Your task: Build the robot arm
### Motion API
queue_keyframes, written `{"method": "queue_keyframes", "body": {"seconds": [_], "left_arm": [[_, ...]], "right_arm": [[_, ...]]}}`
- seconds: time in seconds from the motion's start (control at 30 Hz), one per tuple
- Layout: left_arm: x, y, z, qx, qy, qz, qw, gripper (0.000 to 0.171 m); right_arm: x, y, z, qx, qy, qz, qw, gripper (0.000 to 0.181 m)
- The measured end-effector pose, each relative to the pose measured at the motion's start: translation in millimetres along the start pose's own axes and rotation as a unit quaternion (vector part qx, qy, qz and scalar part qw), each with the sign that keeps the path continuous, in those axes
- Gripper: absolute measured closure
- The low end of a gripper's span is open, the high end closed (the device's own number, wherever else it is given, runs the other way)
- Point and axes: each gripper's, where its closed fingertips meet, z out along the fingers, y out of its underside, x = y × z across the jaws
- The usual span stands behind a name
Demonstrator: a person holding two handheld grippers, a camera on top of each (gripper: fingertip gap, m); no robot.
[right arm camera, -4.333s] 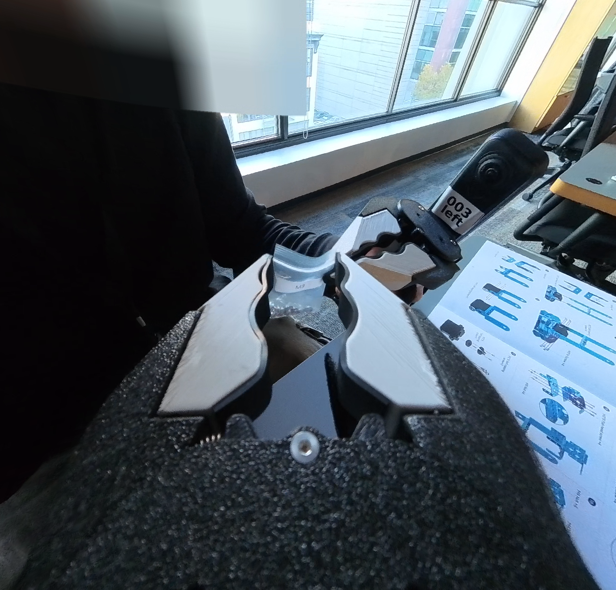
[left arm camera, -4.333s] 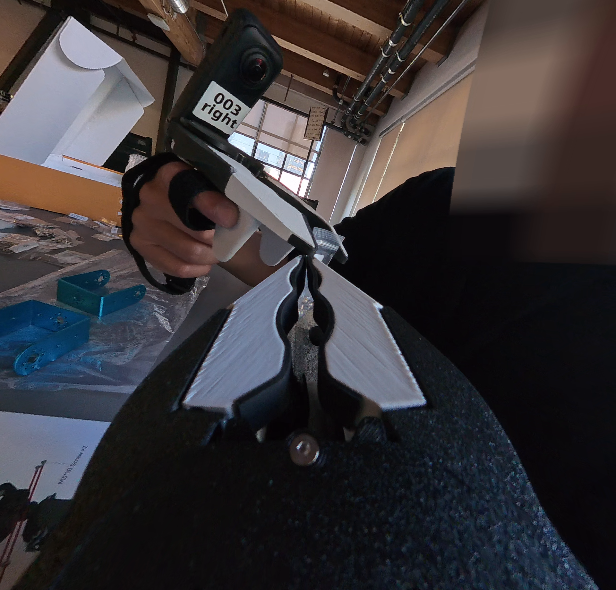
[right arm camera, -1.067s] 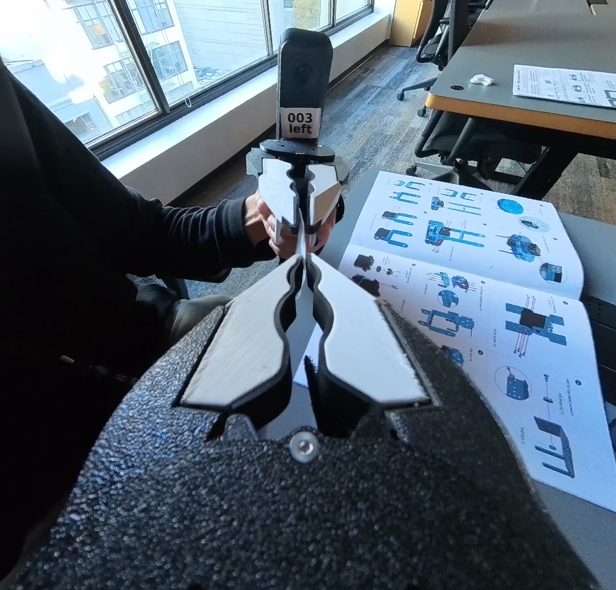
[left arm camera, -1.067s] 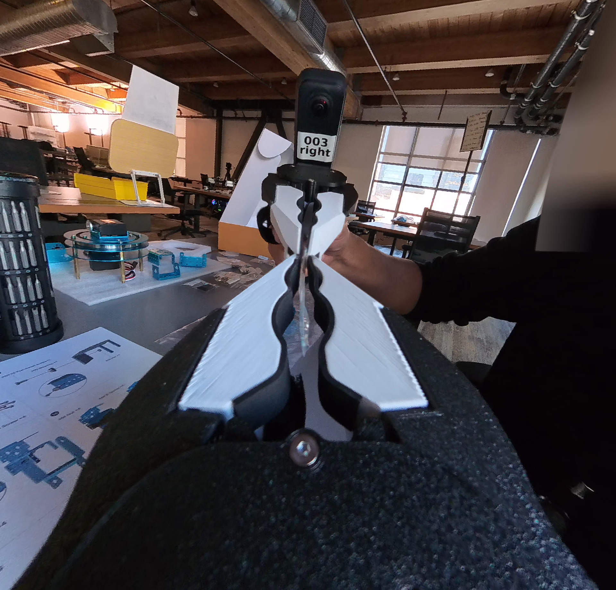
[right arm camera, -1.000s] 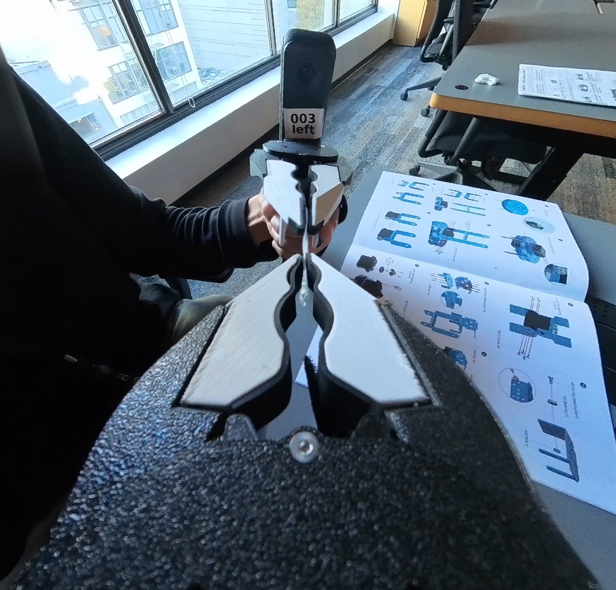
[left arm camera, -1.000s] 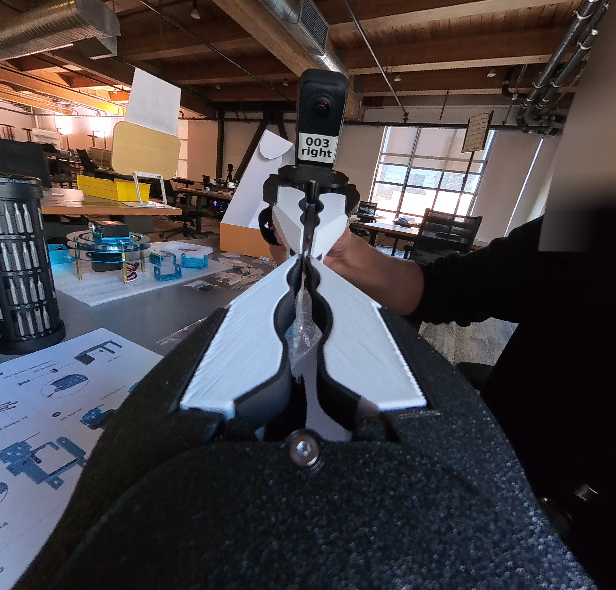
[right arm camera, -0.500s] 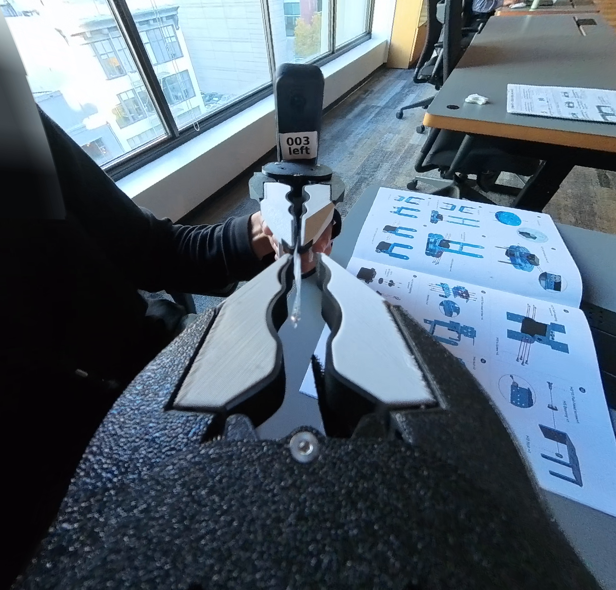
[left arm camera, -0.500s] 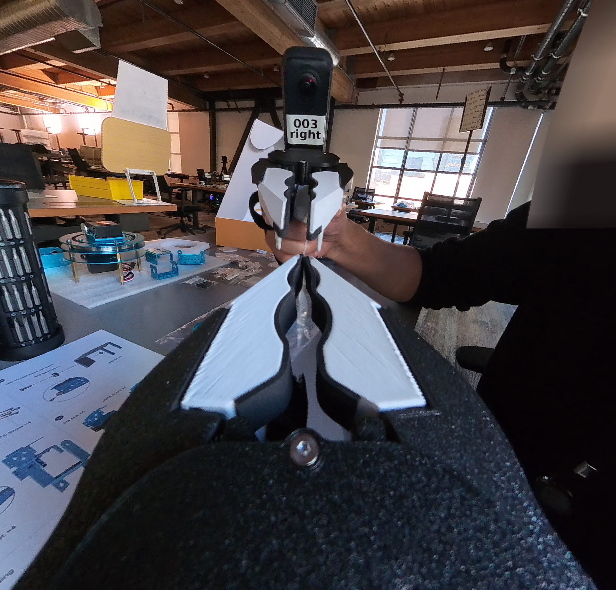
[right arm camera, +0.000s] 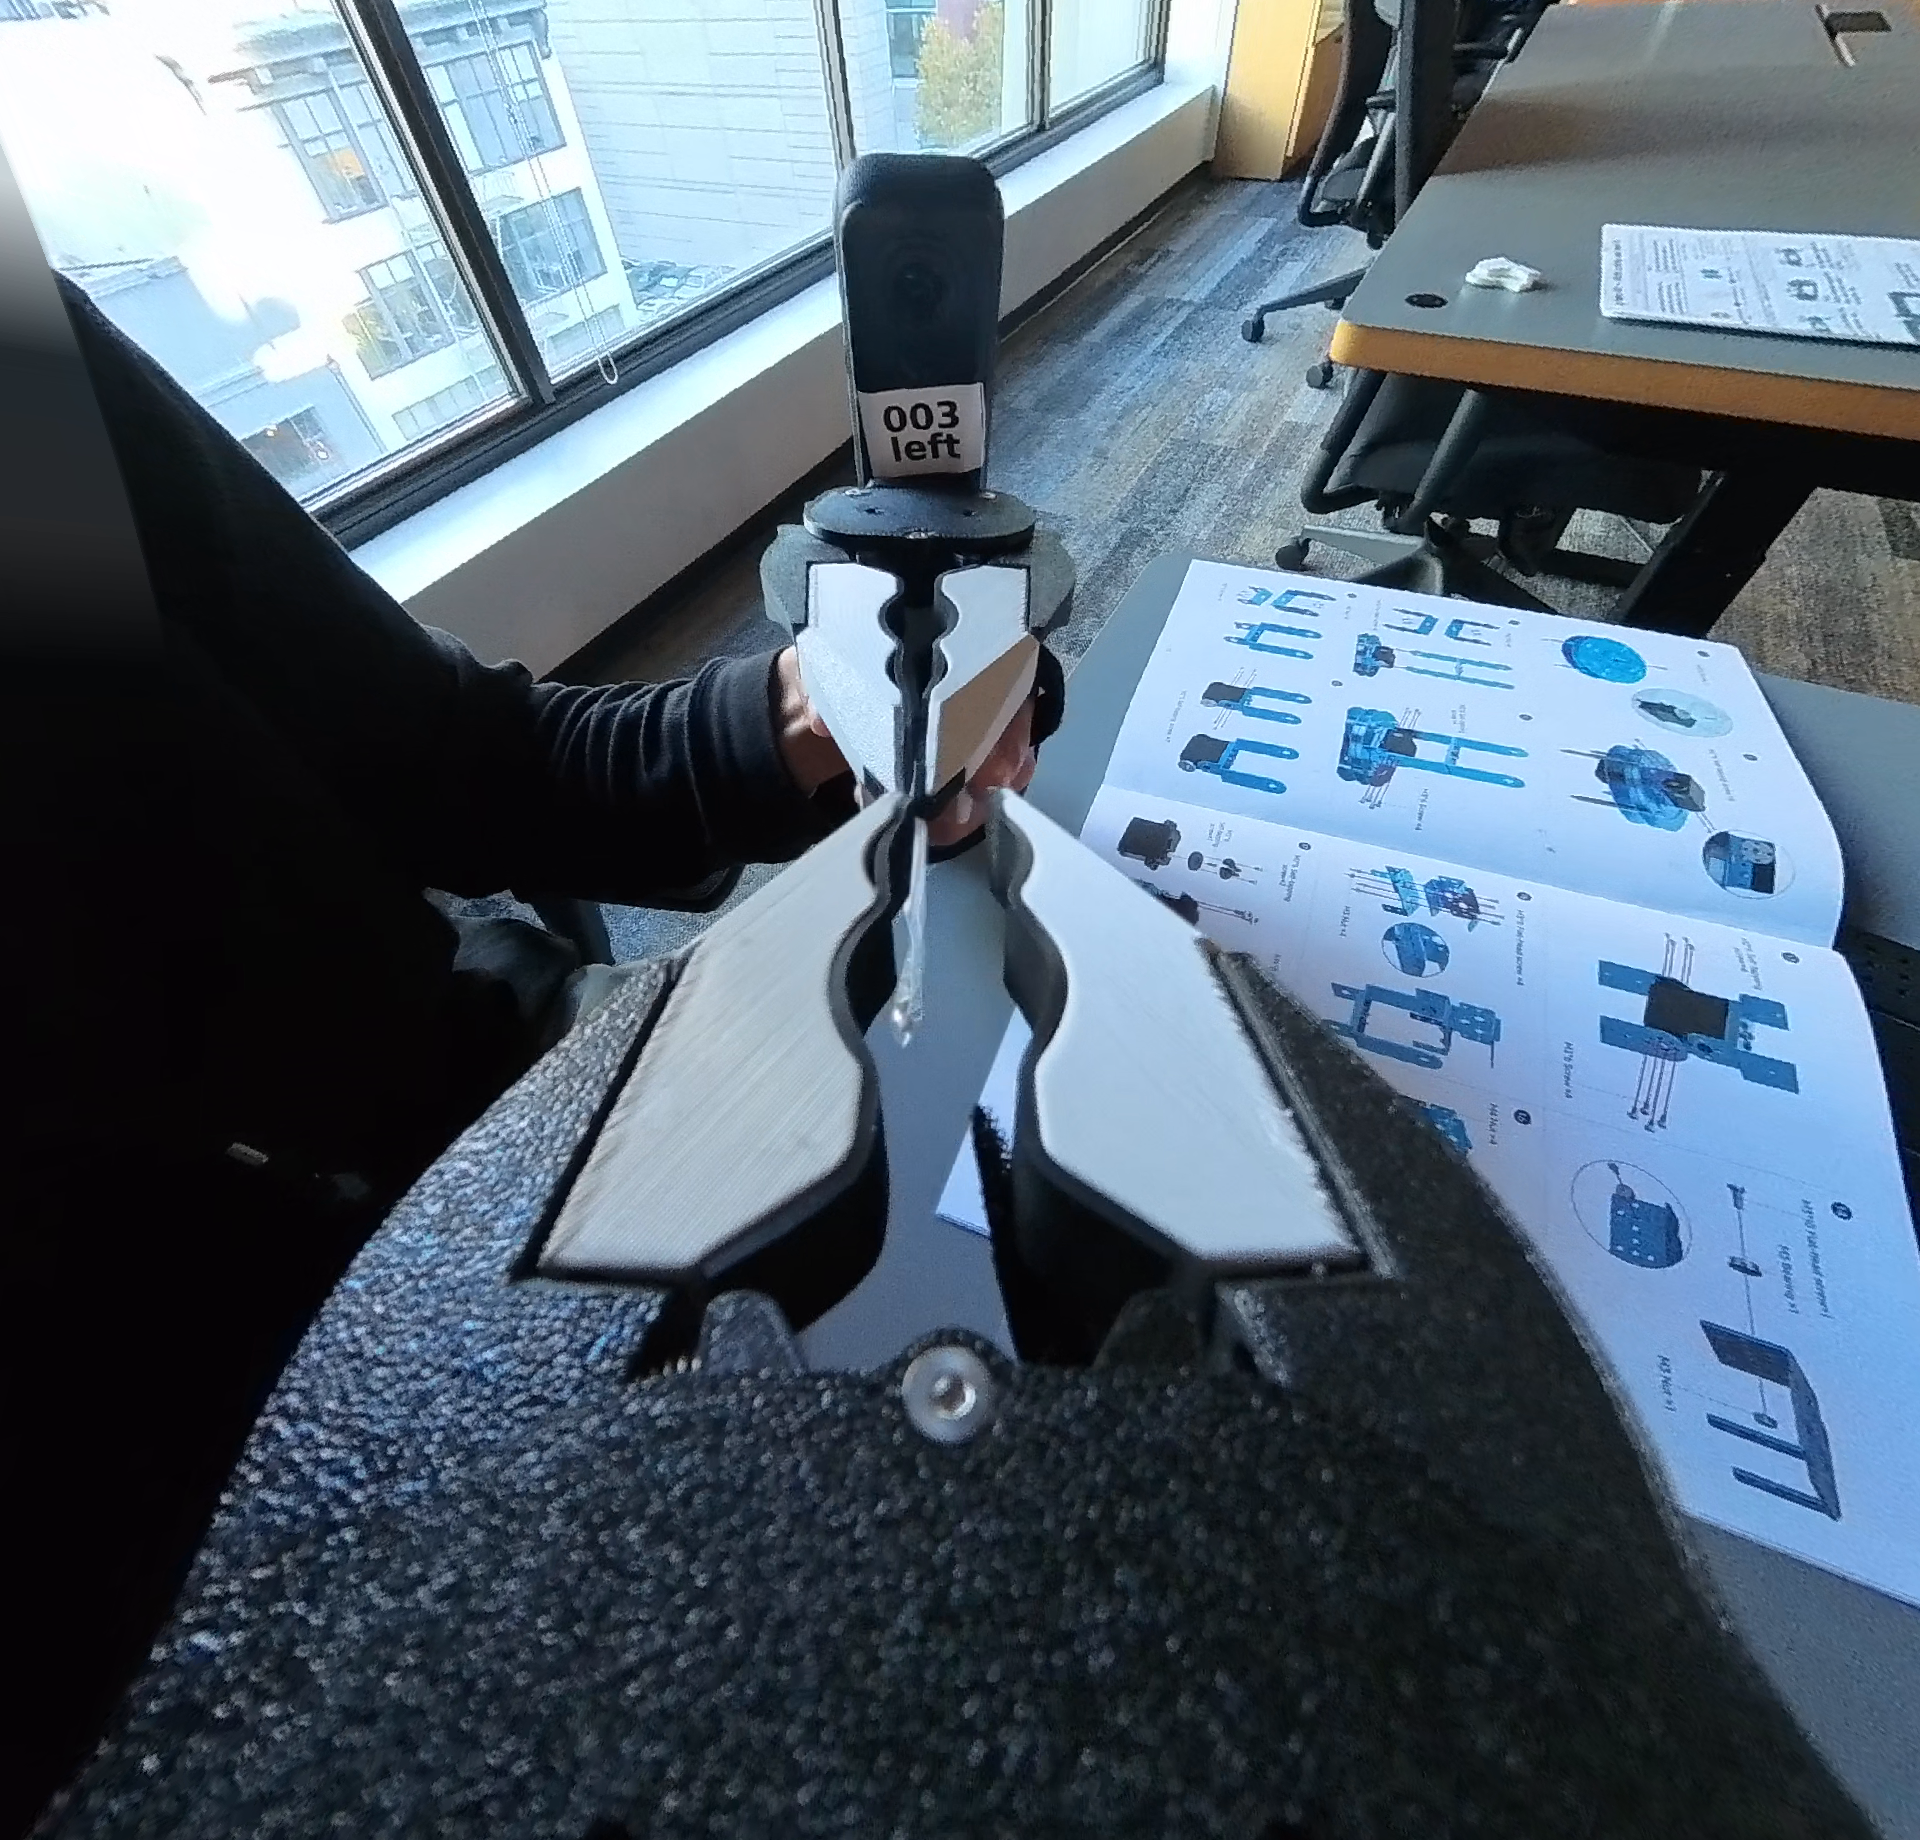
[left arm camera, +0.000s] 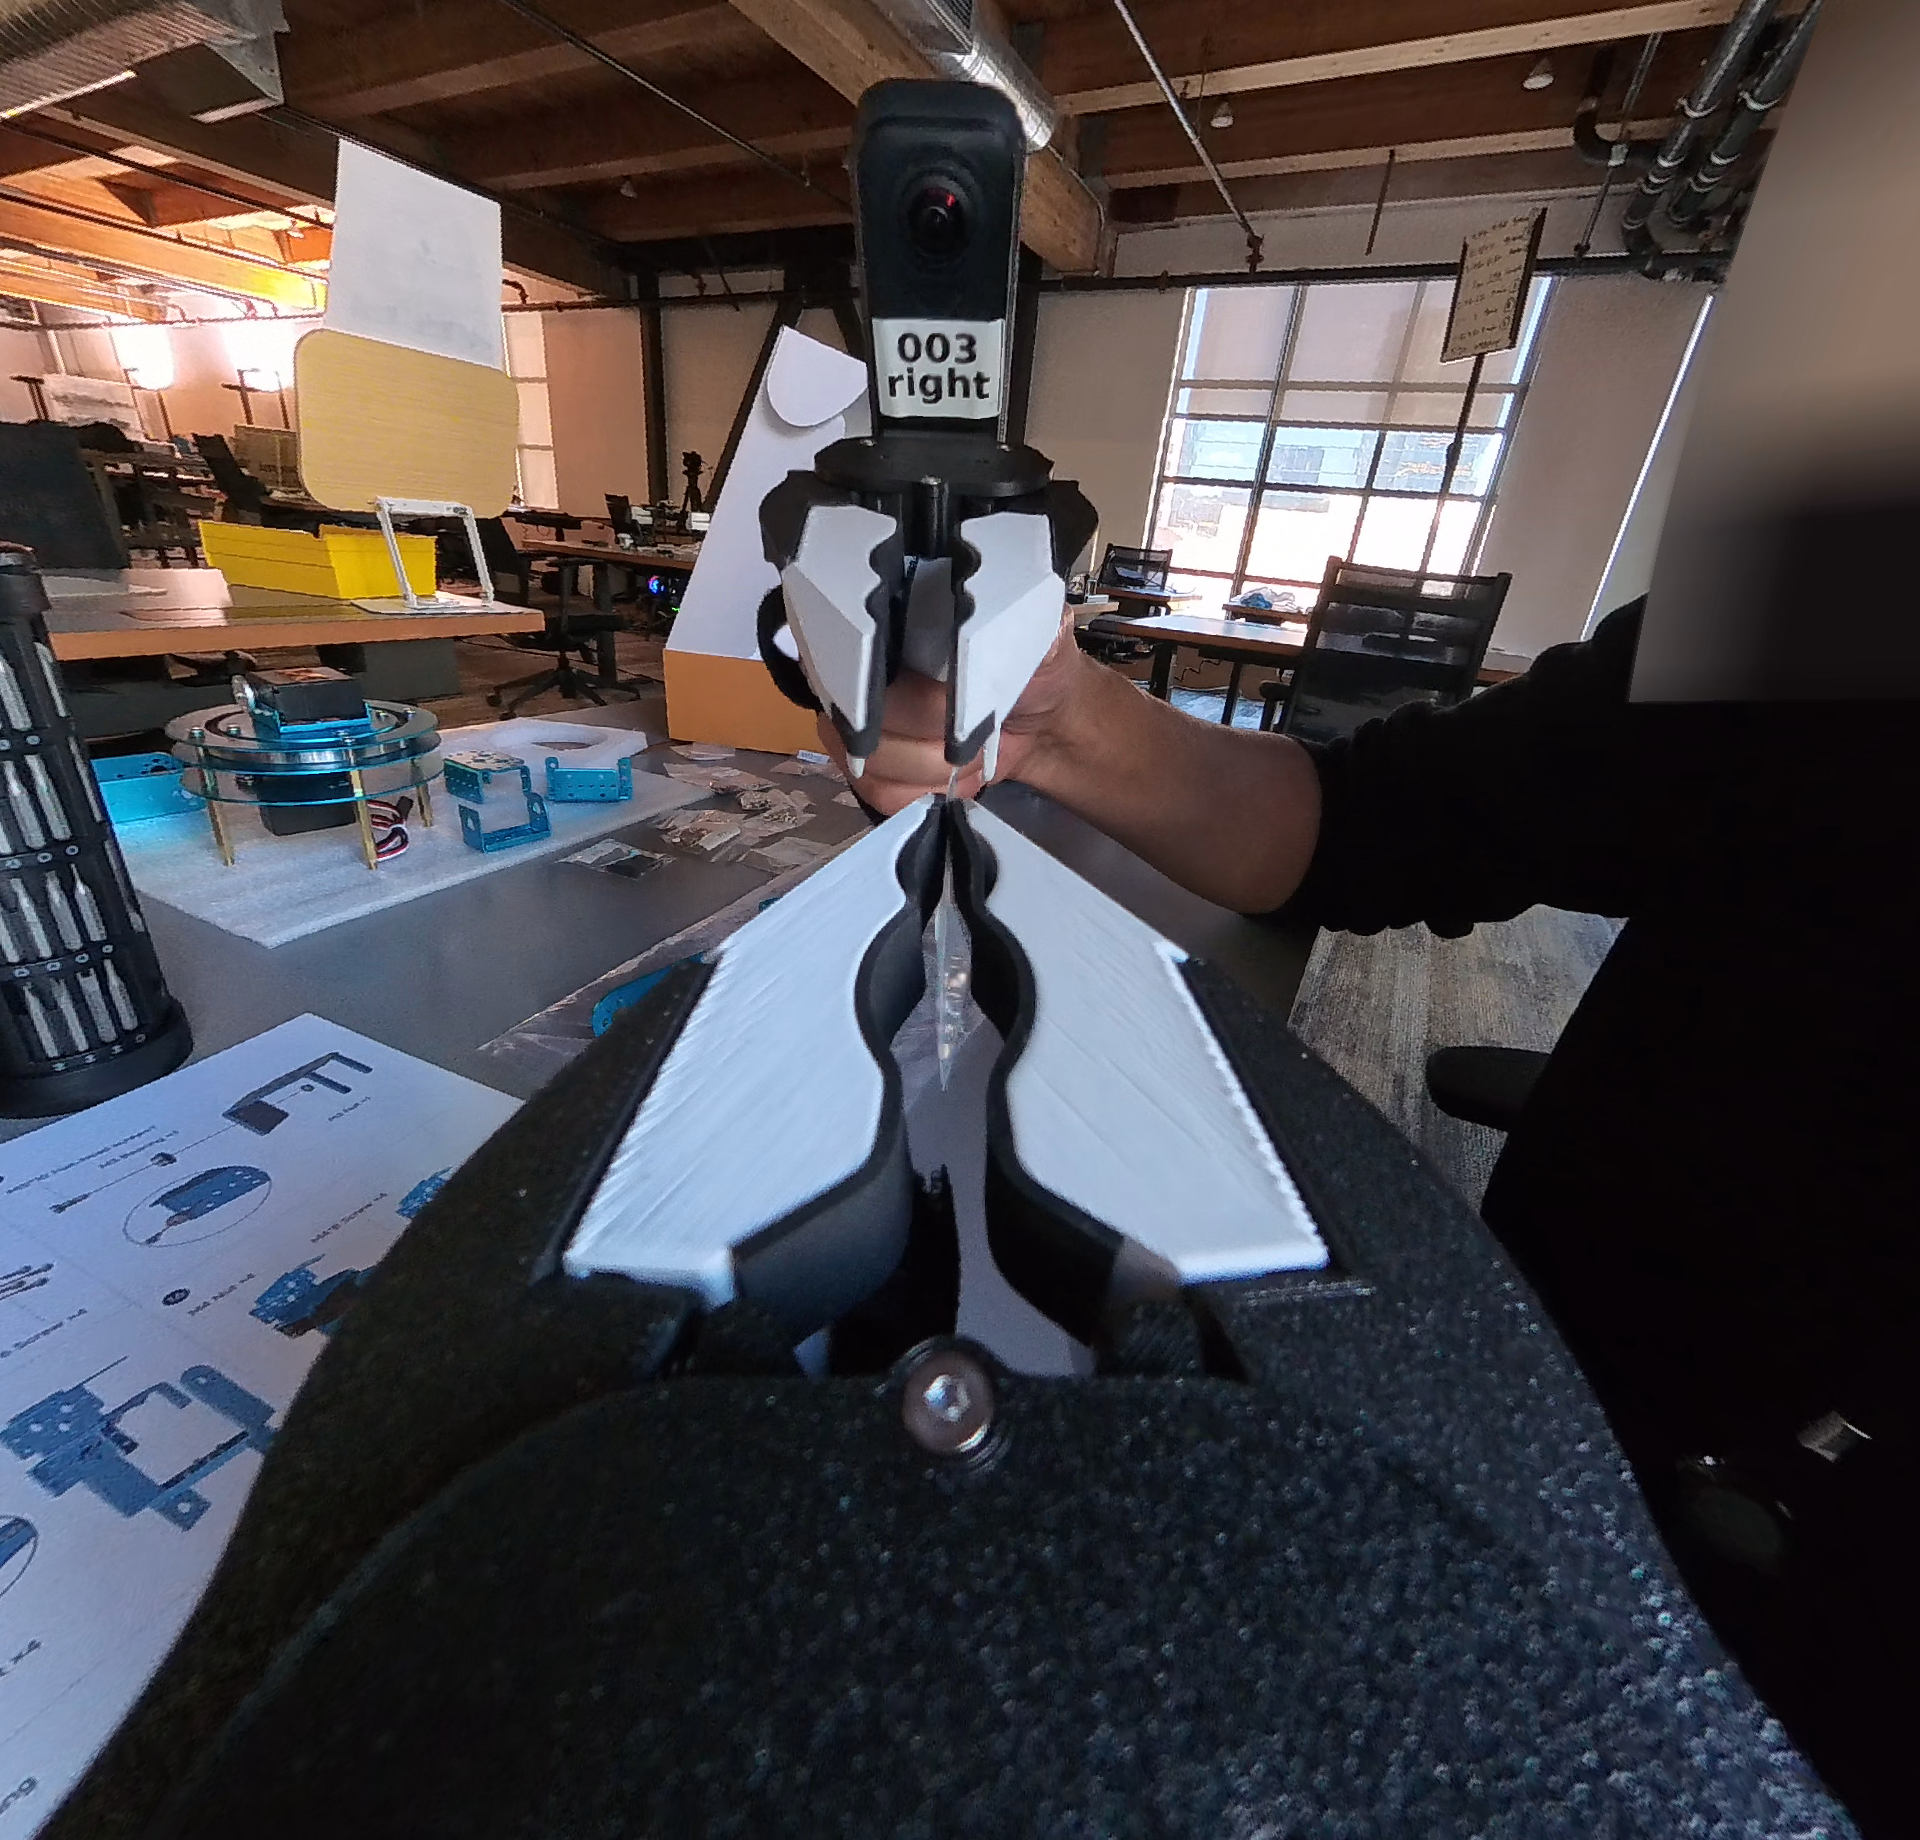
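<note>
My left gripper (left arm camera: 948,814) is shut on a small clear plastic bag (left arm camera: 948,980), seen edge-on as a thin strip between its fingers. My right gripper (right arm camera: 943,808) faces it tip to tip and is open. The bag (right arm camera: 912,938) hangs down between the right gripper's fingers, close to its left finger. In the left wrist view the right gripper (left arm camera: 920,764) stands upright just beyond, its jaws apart, with a hand behind it. In the right wrist view the left gripper (right arm camera: 909,782) is pinched on the bag's top edge.
An open instruction booklet (right arm camera: 1507,855) lies on the grey table (left arm camera: 468,938) below. Farther left are a black bit holder (left arm camera: 62,855), a round clear turntable with a servo (left arm camera: 301,741), blue metal brackets (left arm camera: 509,793) and small parts bags (left arm camera: 717,834). Another desk (right arm camera: 1662,284) with chairs stands behind. Both grippers' tips are close together, under 4 cm apart.
My right gripper, shut on the bag a second ago, has opened and let go. The left gripper still holds the bag. Both grippers have drawn slightly apart.
</note>
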Motion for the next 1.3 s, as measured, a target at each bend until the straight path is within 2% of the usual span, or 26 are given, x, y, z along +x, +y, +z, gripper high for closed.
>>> {"method": "queue_keyframes", "body": {"seconds": [1.3], "left_arm": [[-2, 8, 3, -0.029, -0.016, 0.018, 0.999, 0.171]], "right_arm": [[1, 9, 1, -0.03, 0.009, -0.019, 0.999, 0.169]]}}
